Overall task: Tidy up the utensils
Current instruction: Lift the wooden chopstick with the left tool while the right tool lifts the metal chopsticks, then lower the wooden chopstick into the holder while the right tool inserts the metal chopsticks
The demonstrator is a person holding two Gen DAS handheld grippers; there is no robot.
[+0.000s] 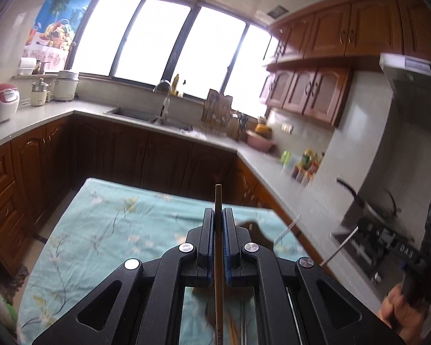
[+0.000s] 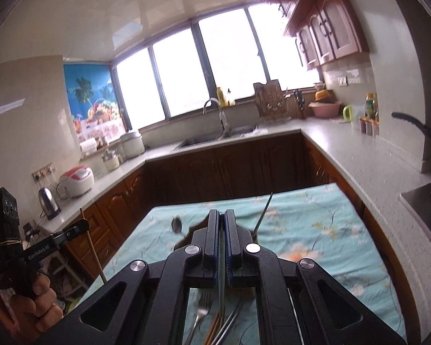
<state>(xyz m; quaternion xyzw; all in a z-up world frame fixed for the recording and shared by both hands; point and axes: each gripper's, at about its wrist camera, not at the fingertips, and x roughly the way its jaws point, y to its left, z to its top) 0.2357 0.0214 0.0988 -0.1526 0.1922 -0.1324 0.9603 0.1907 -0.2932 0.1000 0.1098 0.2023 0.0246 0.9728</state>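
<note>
My left gripper (image 1: pixel 218 211) is shut on a wooden chopstick (image 1: pixel 217 198) that stands upright between its pads, above the teal floral table (image 1: pixel 106 224). My right gripper (image 2: pixel 221 214) is shut on a thin metal utensil (image 2: pixel 221 276) whose handle runs down between the pads. Below it on the cloth lie a fork (image 2: pixel 200 313), wooden chopsticks (image 2: pixel 215 326) and metal chopsticks (image 2: pixel 232 322). A spoon (image 2: pixel 176 224) and a metal chopstick (image 2: pixel 263 214) stick up from a dark holder (image 2: pixel 191 231) mostly hidden behind the fingers. The left gripper also shows in the right wrist view (image 2: pixel 84 225), the right gripper in the left wrist view (image 1: pixel 359 227).
Kitchen counters ring the table: rice cookers (image 1: pixel 1 102) at left, the sink (image 1: pixel 146 116) under the window, a pink bowl (image 1: pixel 260 142) and spice jars (image 1: pixel 306 166) at right, and a stove with a pan (image 1: pixel 376 210). A kettle (image 2: pixel 48 202) stands on the left counter.
</note>
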